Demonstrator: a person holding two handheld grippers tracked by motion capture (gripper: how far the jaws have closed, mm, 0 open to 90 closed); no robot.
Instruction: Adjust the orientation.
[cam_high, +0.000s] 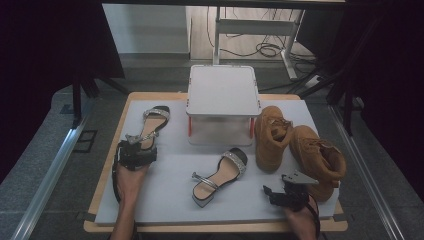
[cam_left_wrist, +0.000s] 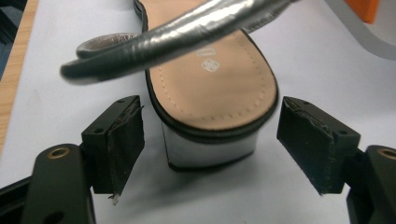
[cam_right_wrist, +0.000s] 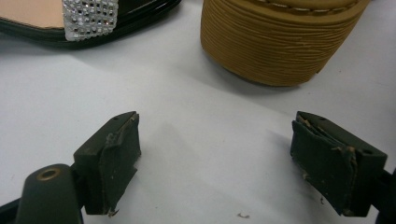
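A silver-strapped sandal (cam_high: 151, 124) lies at the left of the white mat (cam_high: 165, 200). My left gripper (cam_high: 134, 146) is at its heel end. In the left gripper view the gripper (cam_left_wrist: 212, 109) is open, with a pad (cam_left_wrist: 123, 135) on each side of the sandal's block heel (cam_left_wrist: 210, 149), not touching it. A second sandal (cam_high: 220, 175) lies mid-mat, with two tan boots (cam_high: 271, 137) (cam_high: 317, 156) to its right. My right gripper (cam_high: 274, 191) rests low in front of the boots. It is open (cam_right_wrist: 217, 121) with nothing between its pads, facing a boot sole (cam_right_wrist: 280, 42) and the sandal's rhinestone toe strap (cam_right_wrist: 88, 16).
A grey-white box on short legs (cam_high: 223, 92) stands at the back centre of the mat. The mat covers a wooden table whose front edge (cam_high: 215, 227) runs along the bottom. Dark curtains and floor cables lie beyond.
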